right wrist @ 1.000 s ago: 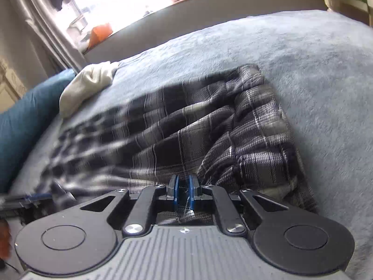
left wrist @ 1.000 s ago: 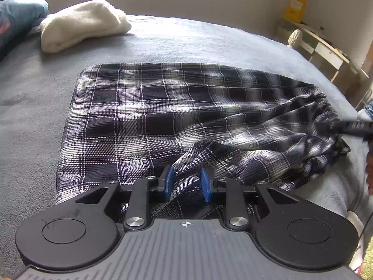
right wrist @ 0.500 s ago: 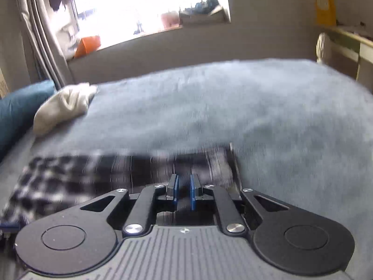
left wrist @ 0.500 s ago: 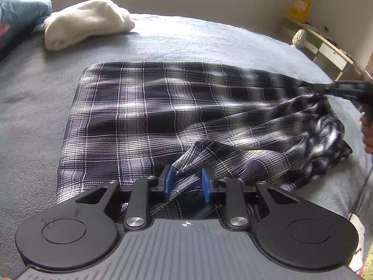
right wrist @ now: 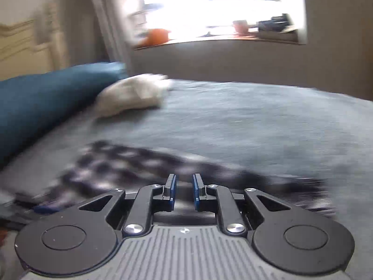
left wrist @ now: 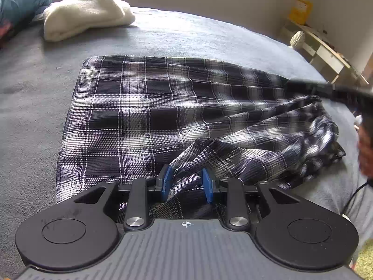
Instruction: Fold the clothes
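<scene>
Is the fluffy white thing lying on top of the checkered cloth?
No, the fluffy white thing lies apart on the grey bed cover, up by the blue pillow, with bare cover between it and the checkered cloth.

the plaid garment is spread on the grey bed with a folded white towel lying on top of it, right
Not quite. The left wrist view shows the plaid garment spread on the grey bed, but the white towel does not lie on it: it sits apart, farther up the bed beside the blue pillow.

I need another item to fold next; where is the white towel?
In the left wrist view the white towel lies far left on the bed, beside the blue pillow, beyond the plaid garment.
</scene>
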`<state>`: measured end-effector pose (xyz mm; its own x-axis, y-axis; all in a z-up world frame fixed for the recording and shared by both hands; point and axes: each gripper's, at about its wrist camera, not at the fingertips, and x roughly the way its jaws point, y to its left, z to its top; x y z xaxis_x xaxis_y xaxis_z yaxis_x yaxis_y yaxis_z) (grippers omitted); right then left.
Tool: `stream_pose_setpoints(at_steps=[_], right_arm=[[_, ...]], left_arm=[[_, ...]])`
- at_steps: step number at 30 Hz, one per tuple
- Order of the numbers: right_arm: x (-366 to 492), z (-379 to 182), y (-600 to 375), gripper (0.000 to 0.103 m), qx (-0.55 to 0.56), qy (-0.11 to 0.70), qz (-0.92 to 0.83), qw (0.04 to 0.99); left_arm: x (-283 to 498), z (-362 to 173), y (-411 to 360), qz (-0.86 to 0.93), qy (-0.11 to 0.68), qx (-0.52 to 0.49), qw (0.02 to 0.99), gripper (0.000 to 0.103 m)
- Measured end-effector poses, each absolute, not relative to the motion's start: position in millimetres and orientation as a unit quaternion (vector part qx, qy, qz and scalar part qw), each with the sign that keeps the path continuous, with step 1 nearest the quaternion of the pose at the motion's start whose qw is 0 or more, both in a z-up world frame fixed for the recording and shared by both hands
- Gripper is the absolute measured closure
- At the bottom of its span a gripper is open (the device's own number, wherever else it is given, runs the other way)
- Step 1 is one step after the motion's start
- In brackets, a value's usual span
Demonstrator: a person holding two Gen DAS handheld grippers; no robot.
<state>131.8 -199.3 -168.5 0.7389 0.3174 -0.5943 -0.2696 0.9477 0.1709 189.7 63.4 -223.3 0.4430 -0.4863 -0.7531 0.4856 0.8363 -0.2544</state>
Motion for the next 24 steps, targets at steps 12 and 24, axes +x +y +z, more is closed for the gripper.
stream_pose_setpoints(at_steps=[12, 24], right_arm=[[105.8, -216.2, -155.3, 0.088, -0.006, 0.417, 0.213, 0.884], [100.3, -195.9, -171.9, 0.087, 0.024, 0.417, 0.189, 0.888]], left_arm=[[185.1, -222.8, 59.8, -0.294, 0.436, 0.018, 0.850, 0.069], [184.5, -221.8, 57.8, -0.296, 0.438, 0.018, 0.849, 0.063]])
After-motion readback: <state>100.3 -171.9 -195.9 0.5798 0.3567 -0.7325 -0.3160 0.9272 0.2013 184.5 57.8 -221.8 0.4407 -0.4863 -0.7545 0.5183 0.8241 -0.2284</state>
